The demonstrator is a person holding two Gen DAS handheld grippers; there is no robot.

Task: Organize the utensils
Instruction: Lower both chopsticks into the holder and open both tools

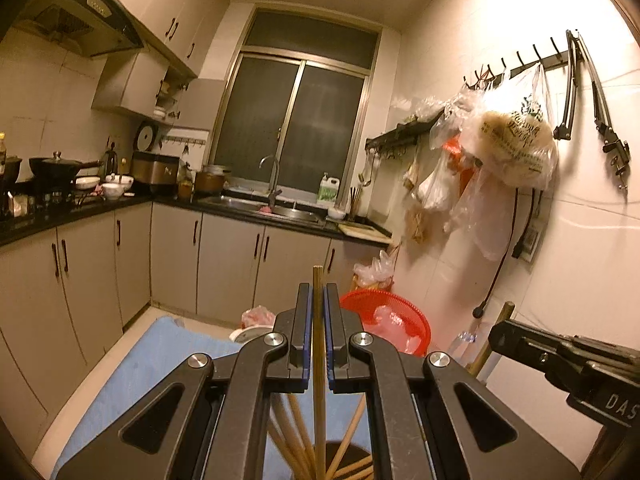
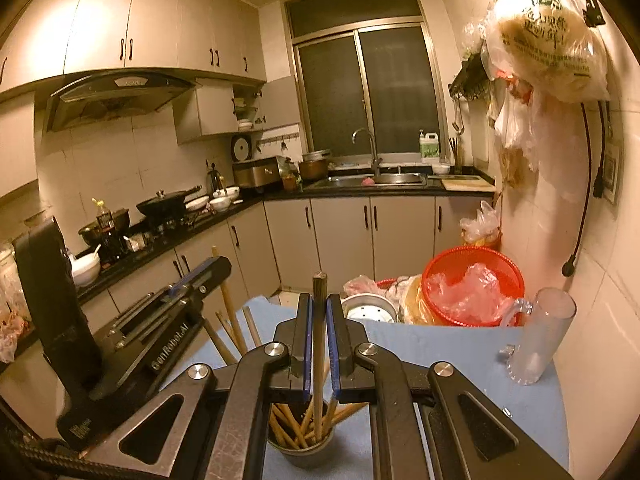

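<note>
Holding one chopstick in each gripper, we stand partway through the sorting. The left gripper (image 1: 319,300) is clamped on a light wooden chopstick (image 1: 318,320), which runs upright between the blue pads and down toward the cup below. The right gripper (image 2: 319,312) is clamped on a darker chopstick (image 2: 319,320), its lower end reaching down among the sticks in the cup (image 2: 300,446).

Done so far, as we judge it: a good bundle of chopsticks (image 2: 290,424) already stands in the cup, leaning fanwise against its rim. Left to do: the two held sticks are not yet let go. We cannot tell from either view whether their tips rest on the cup's bottom.

Containers:
- Cup: on the blue cloth (image 2: 440,356) covering the desk, directly under both grippers; holds the chopstick bundle.
- Clear glass mug (image 2: 540,336): on the cloth at the right, near the wall, well apart from the cup; looks empty.
- Red basket (image 2: 472,292): beyond the desk's far edge; holds crumpled clear plastic.
- White perforated dish (image 2: 370,312): just beside the basket; contents not discernible.

No loose utensils show on the cloth.
</note>
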